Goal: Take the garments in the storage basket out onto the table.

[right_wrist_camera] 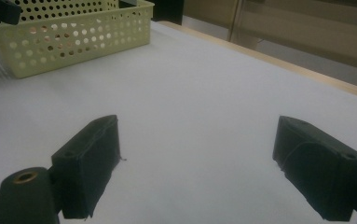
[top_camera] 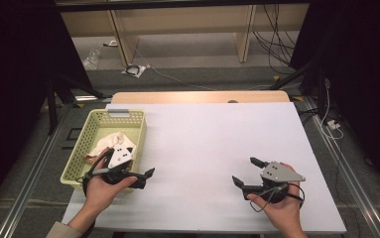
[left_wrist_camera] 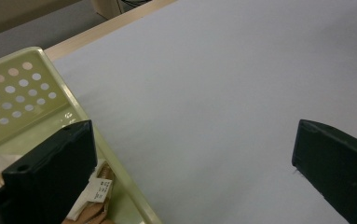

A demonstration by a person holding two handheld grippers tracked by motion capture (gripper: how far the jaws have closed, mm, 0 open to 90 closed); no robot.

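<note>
Both of your claws stand wide open with nothing between the jaws: your left claw [top_camera: 145, 177] hangs at the near right corner of the basket, your right claw [top_camera: 247, 173] hovers over bare surface well apart from it. Neither presses on anything, which reads as a resting pose between moves.

Going down in size, the white table [top_camera: 202, 148] takes up most of the scene, and its middle is free, probably the working area where the basket's contents would be laid out. Next comes the pale yellow perforated basket [top_camera: 94, 133], set at the table's left side, within easy reach of your left hand [top_camera: 100, 191]. That placement suggests your left claw does the picking while your right waits to help.

Inside the basket lies a crumpled cream cloth [top_camera: 112, 143], bunched toward the near end. In the left gripper view a small white care label [left_wrist_camera: 100, 189] on it shows just past the jaw on that side, so the cloth sits just beside your left claw, not yet gripped.
</note>
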